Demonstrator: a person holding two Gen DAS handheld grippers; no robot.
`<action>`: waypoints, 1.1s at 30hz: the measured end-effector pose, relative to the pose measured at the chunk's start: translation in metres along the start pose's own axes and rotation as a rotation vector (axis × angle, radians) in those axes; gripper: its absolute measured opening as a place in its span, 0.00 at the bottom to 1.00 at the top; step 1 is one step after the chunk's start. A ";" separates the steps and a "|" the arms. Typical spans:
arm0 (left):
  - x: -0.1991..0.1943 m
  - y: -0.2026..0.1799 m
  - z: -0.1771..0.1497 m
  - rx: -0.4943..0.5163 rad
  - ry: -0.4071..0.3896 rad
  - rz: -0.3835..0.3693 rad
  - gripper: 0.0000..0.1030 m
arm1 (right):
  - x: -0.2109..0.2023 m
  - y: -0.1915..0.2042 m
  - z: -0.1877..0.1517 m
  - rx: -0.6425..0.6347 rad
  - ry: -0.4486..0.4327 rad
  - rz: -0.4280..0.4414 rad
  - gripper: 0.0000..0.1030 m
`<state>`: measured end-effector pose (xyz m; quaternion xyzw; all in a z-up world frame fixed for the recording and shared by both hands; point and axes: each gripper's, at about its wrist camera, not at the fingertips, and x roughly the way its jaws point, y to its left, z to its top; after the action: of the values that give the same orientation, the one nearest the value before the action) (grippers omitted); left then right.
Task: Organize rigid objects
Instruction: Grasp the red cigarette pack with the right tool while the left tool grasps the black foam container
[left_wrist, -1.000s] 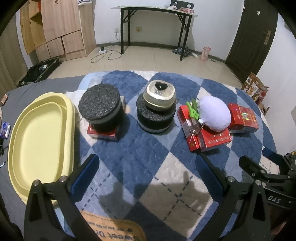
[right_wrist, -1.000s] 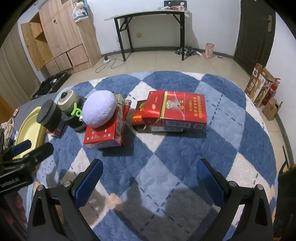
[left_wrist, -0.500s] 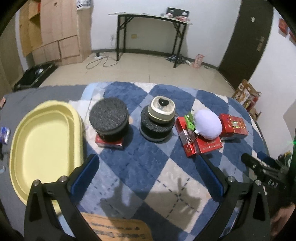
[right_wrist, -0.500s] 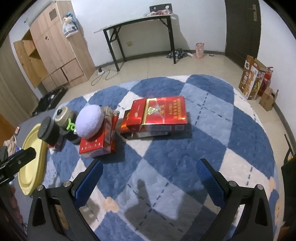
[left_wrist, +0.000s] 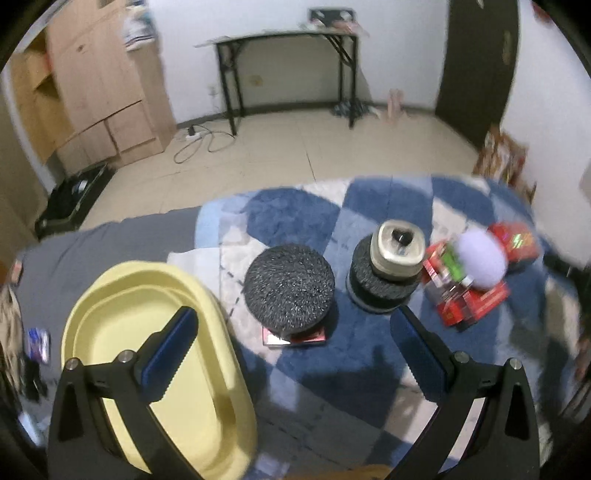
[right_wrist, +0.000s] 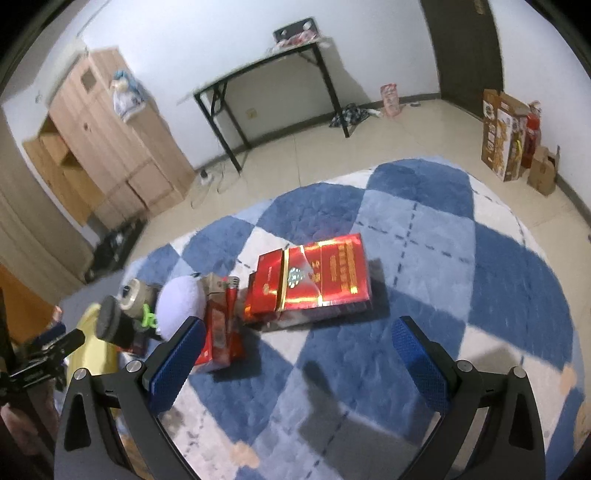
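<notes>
A yellow oval tray lies at the left of a blue and white checked rug. A black foam cylinder stands on a small red box. To its right a gold-lidded jar sits on a second black cylinder. A white plush ball rests on red boxes. My left gripper is open and empty, above the tray's edge and the first cylinder. My right gripper is open and empty, near a large red carton and the plush ball.
A black folding table and a wooden cabinet stand by the far wall, with a dark door at the right. Cardboard boxes stand on the floor. The left gripper shows at the left edge of the right wrist view.
Both grippers have risen and pulled back, so the objects look smaller. The left gripper has shifted left, over the tray's edge. Both stay open and empty.
</notes>
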<state>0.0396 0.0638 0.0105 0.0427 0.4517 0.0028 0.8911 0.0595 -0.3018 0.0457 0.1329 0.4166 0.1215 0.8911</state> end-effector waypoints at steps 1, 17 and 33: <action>0.008 -0.001 0.002 0.018 0.011 0.015 1.00 | 0.004 0.002 0.006 -0.015 0.014 -0.006 1.00; 0.051 0.014 0.016 -0.034 0.020 0.054 1.00 | 0.067 0.008 0.031 -0.039 0.104 -0.077 1.00; 0.019 0.031 0.027 -0.114 -0.050 -0.026 0.66 | 0.054 -0.003 0.020 -0.103 0.000 -0.123 0.88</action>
<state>0.0739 0.0940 0.0135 -0.0141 0.4288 0.0158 0.9032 0.1094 -0.2899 0.0188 0.0611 0.4173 0.0878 0.9025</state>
